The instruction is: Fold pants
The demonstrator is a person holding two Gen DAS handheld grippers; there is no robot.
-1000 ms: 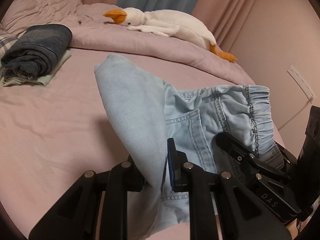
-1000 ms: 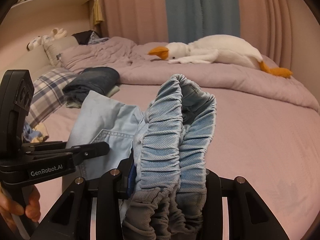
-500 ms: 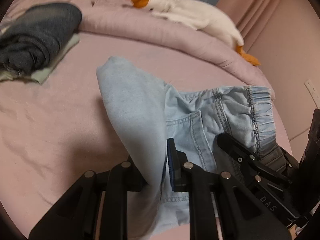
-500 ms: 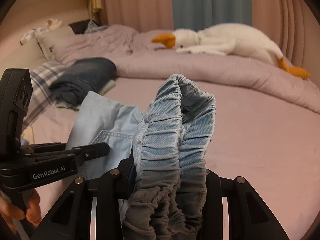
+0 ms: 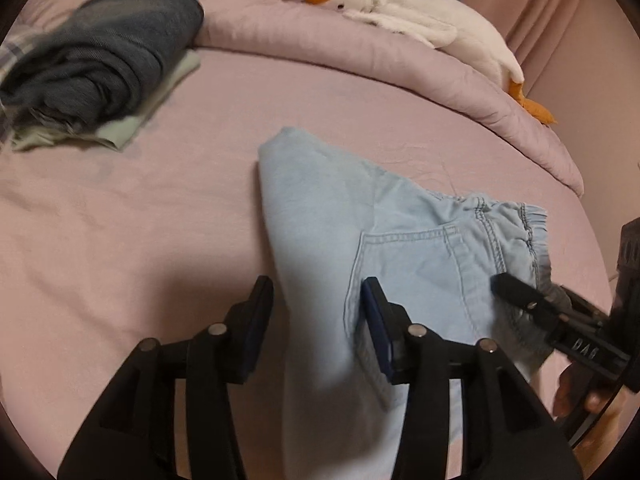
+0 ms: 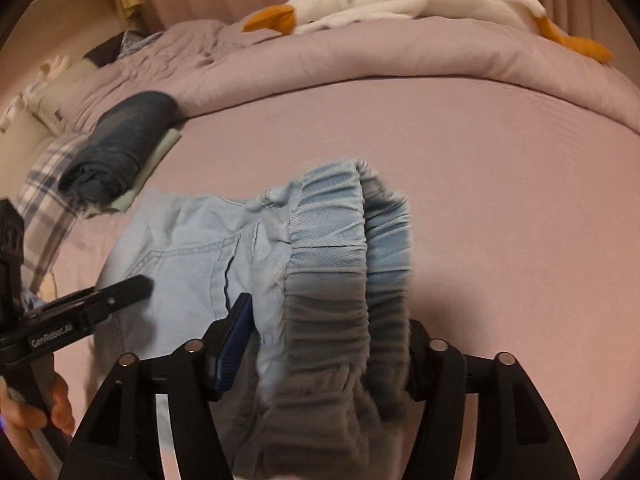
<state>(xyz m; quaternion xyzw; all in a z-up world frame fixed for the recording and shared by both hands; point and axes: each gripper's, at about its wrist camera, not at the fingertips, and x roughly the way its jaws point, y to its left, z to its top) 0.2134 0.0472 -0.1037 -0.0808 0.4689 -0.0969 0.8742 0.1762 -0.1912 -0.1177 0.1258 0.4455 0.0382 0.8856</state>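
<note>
1. The pale blue pants (image 5: 384, 248) lie folded on the pink bedsheet (image 5: 120, 240), and everything below is placed against them.
2. The left gripper (image 5: 316, 320) hangs low over the near end of the pants, its jaws parted to a middling width. They have just been opening. The folded cloth runs between the jaws, but the left pad stands clear of it and the blue-faced right pad (image 5: 376, 320) lies only at the cloth's surface, so nothing is clamped.
3. The right gripper (image 6: 332, 340) sits at the waistband end of the pants. Its jaws have just been opening too, and stand fairly wide. The gathered elastic waistband (image 6: 344, 232) bulges up between them; the blue left pad (image 6: 236, 340) is off the cloth with a gap showing, while the right finger is hidden behind the bunched fabric, so contact on that side cannot be told.
4. In the left wrist view, the right gripper's finger (image 5: 520, 292) rests at the waistband edge of the pants, with a hand (image 5: 580, 396) on its handle below.
5. In the right wrist view, the left gripper's finger (image 6: 112, 300) reaches over the pocket side of the pants, and a hand (image 6: 36, 412) grips the handle.
6. A stack of folded dark denim (image 5: 100, 60) on a pale green garment (image 5: 120, 132) lies well apart from the pants, beyond their folded end.
7. A rolled pink duvet (image 5: 360, 56) runs across the bed beyond the pants, and a white plush goose (image 5: 408, 20) with an orange bill lies on it.
8. A plaid pillow (image 6: 44, 184) lies beside the denim stack, farther from the pants.
</note>
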